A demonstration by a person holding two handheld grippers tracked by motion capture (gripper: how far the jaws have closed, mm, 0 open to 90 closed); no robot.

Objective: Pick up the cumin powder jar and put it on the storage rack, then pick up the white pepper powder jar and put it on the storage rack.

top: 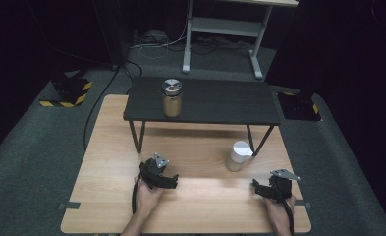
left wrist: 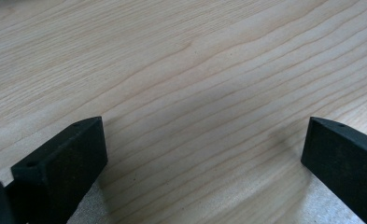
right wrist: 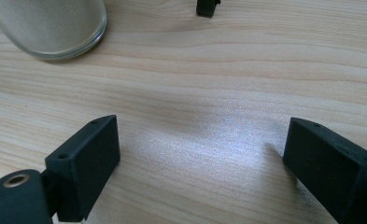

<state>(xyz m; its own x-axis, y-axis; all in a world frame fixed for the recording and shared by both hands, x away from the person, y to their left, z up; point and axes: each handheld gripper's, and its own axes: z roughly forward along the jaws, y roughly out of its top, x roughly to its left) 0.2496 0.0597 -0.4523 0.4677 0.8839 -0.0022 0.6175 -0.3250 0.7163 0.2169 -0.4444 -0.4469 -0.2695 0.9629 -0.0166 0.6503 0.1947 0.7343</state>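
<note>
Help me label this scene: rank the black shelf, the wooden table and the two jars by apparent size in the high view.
1. wooden table
2. black shelf
3. jar on the shelf and jar on the table: they look alike.

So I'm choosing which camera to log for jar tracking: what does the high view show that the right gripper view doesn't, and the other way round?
High view alone: the black shelf with a lidded jar on it, both hands with the left gripper and right gripper, the grey floor and cables.

Right gripper view alone: a close look at the right gripper's two black jaws standing wide apart with bare wood between them, and the glass base of the white-lidded jar.

Both: the wooden table and that white-lidded jar, standing on the table beside the shelf's leg.
</note>
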